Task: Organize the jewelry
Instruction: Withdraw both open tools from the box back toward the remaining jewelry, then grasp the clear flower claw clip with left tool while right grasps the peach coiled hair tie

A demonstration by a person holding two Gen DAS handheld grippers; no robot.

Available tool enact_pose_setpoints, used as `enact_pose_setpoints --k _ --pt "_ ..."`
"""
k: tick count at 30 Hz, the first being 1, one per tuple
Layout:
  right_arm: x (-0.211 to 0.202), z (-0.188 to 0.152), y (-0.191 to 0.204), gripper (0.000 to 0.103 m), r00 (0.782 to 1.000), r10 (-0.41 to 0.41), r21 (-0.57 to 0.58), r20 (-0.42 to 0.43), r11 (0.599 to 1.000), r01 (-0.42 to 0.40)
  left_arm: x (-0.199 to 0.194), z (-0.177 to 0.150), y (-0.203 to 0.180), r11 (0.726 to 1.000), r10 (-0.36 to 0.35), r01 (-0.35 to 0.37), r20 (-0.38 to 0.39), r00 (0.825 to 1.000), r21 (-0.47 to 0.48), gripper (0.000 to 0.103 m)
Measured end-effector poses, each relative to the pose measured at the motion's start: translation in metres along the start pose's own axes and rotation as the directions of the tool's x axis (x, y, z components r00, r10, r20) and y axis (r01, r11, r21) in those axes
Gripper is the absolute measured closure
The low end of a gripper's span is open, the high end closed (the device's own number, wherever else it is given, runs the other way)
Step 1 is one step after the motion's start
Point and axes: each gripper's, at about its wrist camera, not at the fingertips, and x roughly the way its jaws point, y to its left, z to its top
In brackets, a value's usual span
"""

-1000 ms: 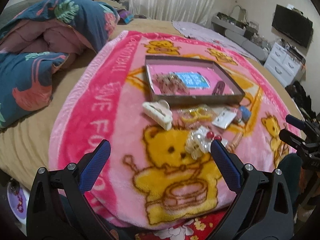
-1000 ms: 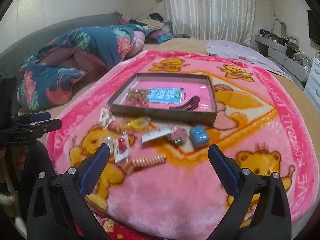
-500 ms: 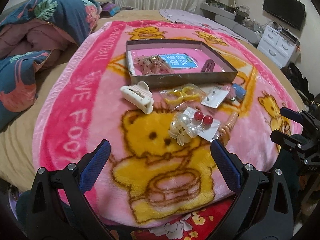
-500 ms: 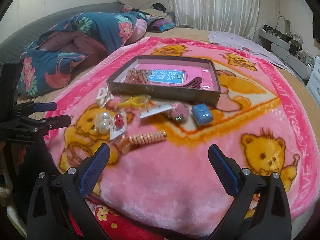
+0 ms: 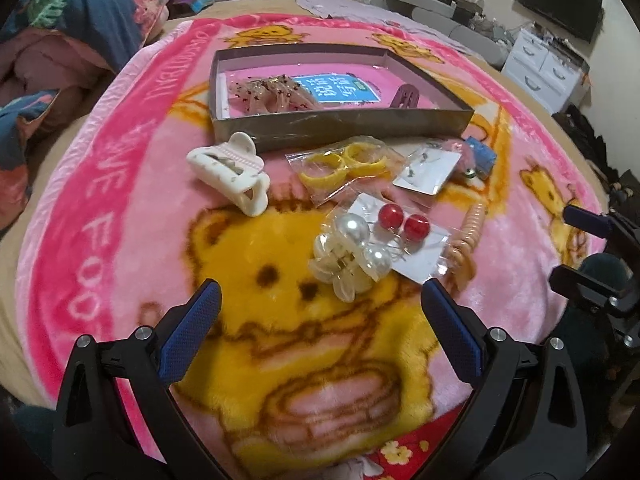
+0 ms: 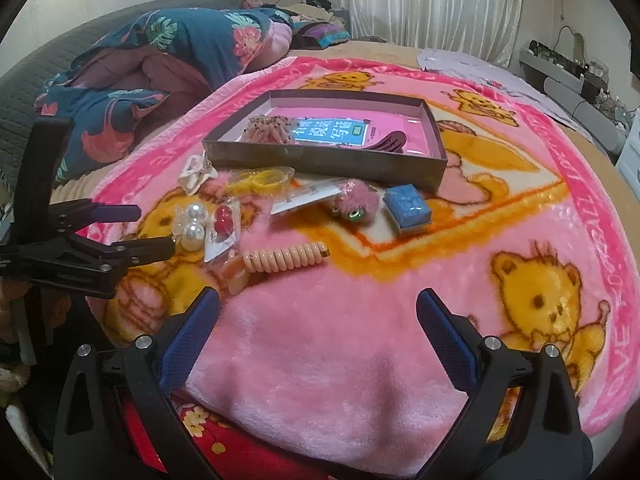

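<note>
So left gripper (image 5: 320, 312) is wide open, empty, lined up on the pearl clip (image 5: 352, 256), likely the next pick. Right gripper (image 6: 318, 320) likewise open and empty, parked near the tray (image 6: 324, 160).

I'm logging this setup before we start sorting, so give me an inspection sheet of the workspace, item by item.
Surface: pink bear blanket over a bed.
Job's things: shallow box holding hair clips; outside it a white claw clip, yellow rings bag, pearl clip, red earrings card, coil hair tie, blue box.
Clutter: folded quilt.
Grippers: left gripper and right gripper open, empty.
Cables: nothing seen.
Surroundings: curtain, white drawers.
</note>
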Motion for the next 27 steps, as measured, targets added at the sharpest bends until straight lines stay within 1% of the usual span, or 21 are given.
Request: enact_pose_setpoints --k 3,6,12,18,23,25,27 --pt "0.005 -0.001 -0.001 0.005 1.0 0.004 0.002 -0.01 1.0 -0.004 0.008 0.004 0.001 1.0 -0.007 0.007 -0.007 1.0 -0.001 0.011" --pt "0.011 -0.001 0.0 0.005 1.0 0.006 -0.002 -0.019 1.0 -0.006 0.016 0.008 0.004 1.0 -0.017 0.017 -0.02 1.0 -0.007 0.023" --pt "0.03 0.002 0.006 0.005 0.998 0.036 -0.013 -0.043 0.999 -0.036 0.022 0.015 0.012 0.999 -0.04 0.039 -0.017 0.999 -0.03 0.031" --pt "0.055 0.011 0.018 0.005 0.992 0.088 -0.025 -0.084 0.996 -0.091 0.023 0.017 0.023 0.997 -0.048 0.047 -0.015 0.999 -0.06 0.031" --pt "0.074 0.016 0.021 0.005 0.992 0.056 -0.046 -0.112 0.997 -0.062 0.024 0.018 0.027 0.997 -0.046 0.045 -0.013 0.999 -0.066 0.032" --pt "0.079 0.018 0.018 0.005 0.992 0.05 -0.047 -0.115 0.997 -0.055 0.025 0.018 0.029 0.997 -0.048 0.047 -0.012 0.999 -0.068 0.037" --pt "0.082 0.02 0.014 0.005 0.992 0.061 -0.032 -0.113 0.997 -0.065 0.025 0.018 0.029 0.997 -0.047 0.047 -0.012 0.999 -0.068 0.04"
